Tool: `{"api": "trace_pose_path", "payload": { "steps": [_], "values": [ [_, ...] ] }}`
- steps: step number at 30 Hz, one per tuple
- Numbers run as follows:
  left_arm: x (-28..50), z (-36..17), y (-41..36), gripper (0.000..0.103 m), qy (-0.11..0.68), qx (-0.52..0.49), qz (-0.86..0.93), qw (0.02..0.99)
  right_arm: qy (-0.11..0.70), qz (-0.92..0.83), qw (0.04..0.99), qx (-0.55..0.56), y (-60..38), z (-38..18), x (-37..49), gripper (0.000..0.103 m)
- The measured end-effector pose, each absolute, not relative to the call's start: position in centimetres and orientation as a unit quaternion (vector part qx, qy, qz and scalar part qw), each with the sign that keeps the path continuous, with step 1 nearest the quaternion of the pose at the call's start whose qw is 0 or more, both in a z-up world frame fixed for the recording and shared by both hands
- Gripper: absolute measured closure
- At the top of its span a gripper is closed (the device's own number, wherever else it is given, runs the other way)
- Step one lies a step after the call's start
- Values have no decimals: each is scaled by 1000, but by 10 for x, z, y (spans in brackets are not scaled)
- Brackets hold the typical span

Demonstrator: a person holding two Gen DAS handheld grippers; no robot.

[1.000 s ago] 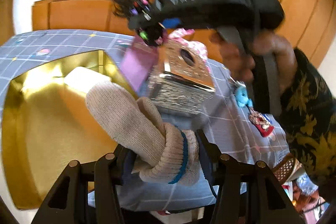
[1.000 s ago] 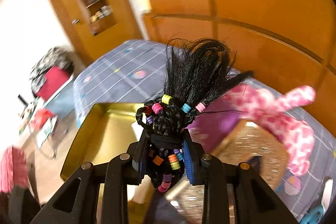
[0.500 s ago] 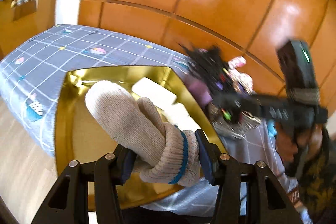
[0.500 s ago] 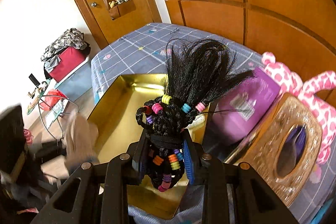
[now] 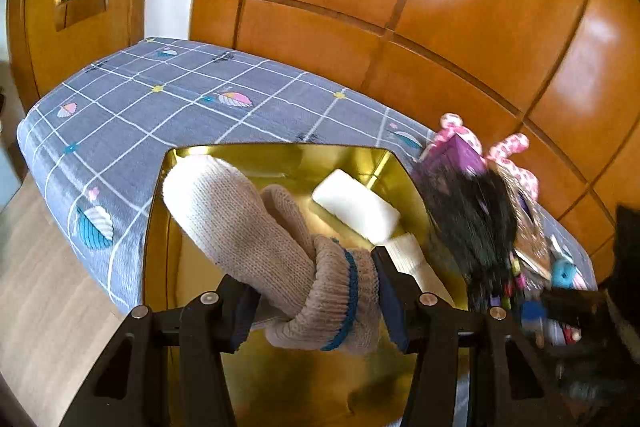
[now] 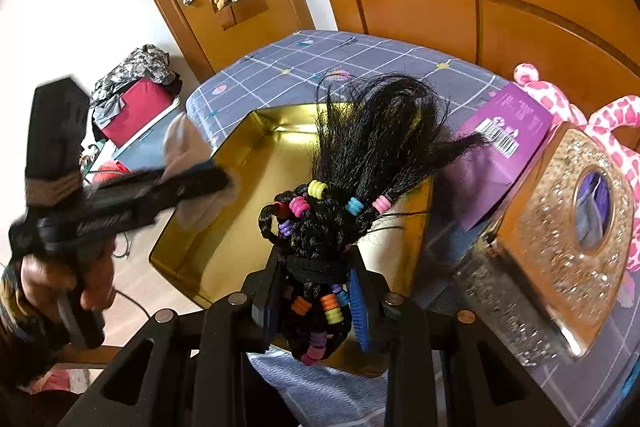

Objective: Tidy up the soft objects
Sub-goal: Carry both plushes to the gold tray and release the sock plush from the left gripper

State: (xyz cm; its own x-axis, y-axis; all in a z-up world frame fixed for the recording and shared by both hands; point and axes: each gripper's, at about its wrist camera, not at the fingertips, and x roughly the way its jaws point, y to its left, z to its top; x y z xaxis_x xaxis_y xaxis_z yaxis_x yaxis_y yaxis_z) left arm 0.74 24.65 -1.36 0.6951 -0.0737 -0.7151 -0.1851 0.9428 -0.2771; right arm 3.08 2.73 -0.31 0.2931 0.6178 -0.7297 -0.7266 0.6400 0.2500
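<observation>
My left gripper (image 5: pixel 316 299) is shut on the cuff of a beige knit glove (image 5: pixel 240 227), which hangs over the gold tray (image 5: pixel 160 227) on the bed. A white foam block (image 5: pixel 356 205) lies inside the tray. My right gripper (image 6: pixel 316 303) is shut on a black braided hairpiece with coloured beads (image 6: pixel 360 155), held above the tray's near right corner (image 6: pixel 416 267). In the right wrist view the left gripper (image 6: pixel 192 183) with the glove (image 6: pixel 184 143) shows at the left, over the tray's left wall. The hairpiece (image 5: pixel 476 223) appears blurred at the right of the left wrist view.
A purple box (image 6: pixel 504 143), a glittery gold tissue box (image 6: pixel 560 239) and a pink spotted plush toy (image 6: pixel 560 107) lie right of the tray on the grey checked bedspread (image 5: pixel 160 107). Wooden wardrobe panels (image 5: pixel 440 27) stand behind. A red bag with clothes (image 6: pixel 136 103) sits on the floor.
Both grippers have swung over the gold tray with their loads; the left one came from the tissue box side to the tray's left, and the right one sank lower toward the tray.
</observation>
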Motion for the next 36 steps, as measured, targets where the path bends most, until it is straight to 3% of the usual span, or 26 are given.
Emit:
{"api": "trace_pose_path", "payload": {
  "steps": [8,9,12,17,22,36],
  "values": [
    [65,-37,262,49,426,-185,72,883,433,410,800,-62,27,-15,25,75],
    [73,-41,262,45,429,-183,74,882,433,410,800,-62,26,-16,24,75],
    [93,-50,266,21,431,-187,92,878,435,407,801,-63,26,-20,22,75],
    [93,-52,265,17,432,-179,105,878,446,400,798,-59,29,-30,23,75],
    [65,-45,260,4,413,-171,119,887,455,407,788,-77,53,-39,27,75],
    [16,2,248,0,337,-130,173,916,467,406,778,-109,81,-60,35,75]
  ]
}}
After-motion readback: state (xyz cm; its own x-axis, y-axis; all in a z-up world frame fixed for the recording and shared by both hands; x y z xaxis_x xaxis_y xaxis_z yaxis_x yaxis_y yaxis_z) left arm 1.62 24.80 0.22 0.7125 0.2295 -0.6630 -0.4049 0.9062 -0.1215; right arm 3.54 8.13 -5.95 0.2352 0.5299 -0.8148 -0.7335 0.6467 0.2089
